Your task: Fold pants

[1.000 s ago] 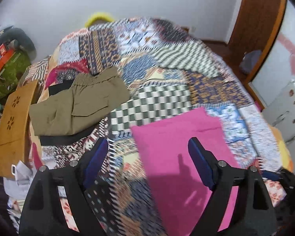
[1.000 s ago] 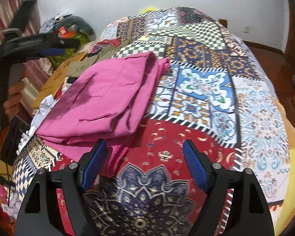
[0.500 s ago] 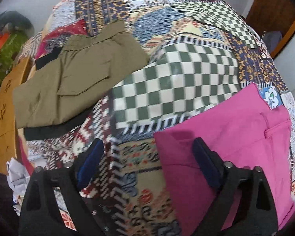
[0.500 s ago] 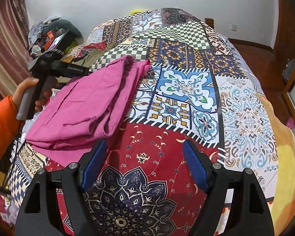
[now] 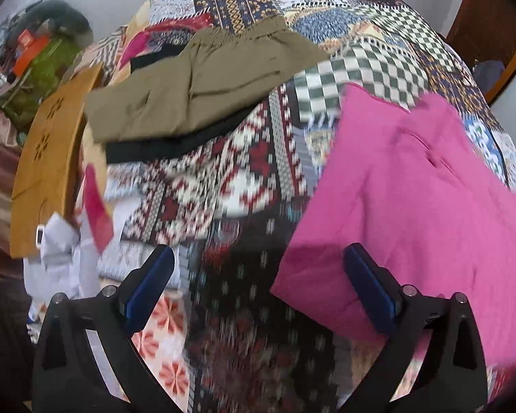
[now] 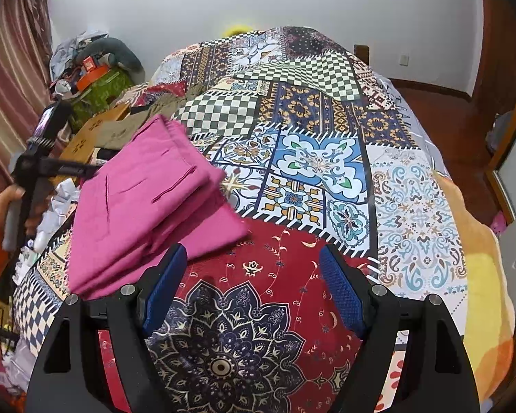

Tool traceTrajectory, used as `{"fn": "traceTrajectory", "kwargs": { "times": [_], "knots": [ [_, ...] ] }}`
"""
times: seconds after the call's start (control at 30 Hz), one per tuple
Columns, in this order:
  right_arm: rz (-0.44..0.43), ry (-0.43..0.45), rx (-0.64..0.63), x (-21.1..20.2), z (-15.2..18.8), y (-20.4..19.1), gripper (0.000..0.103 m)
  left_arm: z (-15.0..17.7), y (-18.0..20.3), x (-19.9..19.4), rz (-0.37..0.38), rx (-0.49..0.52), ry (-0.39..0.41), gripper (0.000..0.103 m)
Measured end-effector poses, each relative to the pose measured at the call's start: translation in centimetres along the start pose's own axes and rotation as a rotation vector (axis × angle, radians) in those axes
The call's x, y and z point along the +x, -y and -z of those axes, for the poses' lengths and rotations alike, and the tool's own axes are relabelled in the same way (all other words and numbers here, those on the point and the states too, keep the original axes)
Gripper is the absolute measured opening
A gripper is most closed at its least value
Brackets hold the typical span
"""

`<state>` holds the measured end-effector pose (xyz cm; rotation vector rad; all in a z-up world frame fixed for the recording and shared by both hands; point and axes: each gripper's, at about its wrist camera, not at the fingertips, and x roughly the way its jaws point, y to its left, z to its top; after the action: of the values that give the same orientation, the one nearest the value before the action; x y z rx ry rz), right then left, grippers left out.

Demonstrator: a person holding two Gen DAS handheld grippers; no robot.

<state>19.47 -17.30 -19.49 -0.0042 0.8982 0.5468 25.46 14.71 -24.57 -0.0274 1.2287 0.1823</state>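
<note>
1. The pink pants (image 6: 148, 199) lie folded into a flat stack on the bed (image 6: 326, 158), near its left edge as the right wrist view shows it.
2. The left gripper (image 5: 258, 285) hovers at the near corner of the pants (image 5: 412, 199); its jaws are spread and hold nothing, the right finger (image 5: 368, 285) over the pink cloth, the left finger over bare quilt.
3. The right gripper (image 6: 254, 289) sits over the red patch of quilt, jaws spread and empty; its left finger (image 6: 165, 285) is just beside the pants' near edge.
4. Folded olive pants (image 5: 203, 86) lie on a black garment (image 5: 161, 148) farther up the bed, well apart from the pink stack.
5. A wooden board (image 5: 48, 158) stands at the bed's left edge.
6. Open quilt stretches right of the pink pants to the bed's far side.
</note>
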Motion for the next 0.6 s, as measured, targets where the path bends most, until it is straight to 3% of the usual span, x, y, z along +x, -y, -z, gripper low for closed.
{"fn": "traceTrajectory", "kwargs": {
  "times": [0.27,0.43,0.6],
  "knots": [
    [-0.001,0.016,-0.014,-0.3,0.1,-1.2,0.077,4.6,2.6,-3.2,-0.029,0.072,0.065,0.1],
    [-0.009,0.006,-0.026,0.1,0.1,-2.3,0.077,4.4,4.0,-7.5,-0.039,0.074,0.198,0.099],
    [-0.048,0.024,-0.052,0.0,-0.7,-3.3,0.077,2.4,5.1,-11.0,0.074,0.088,0.311,0.098]
  ]
}}
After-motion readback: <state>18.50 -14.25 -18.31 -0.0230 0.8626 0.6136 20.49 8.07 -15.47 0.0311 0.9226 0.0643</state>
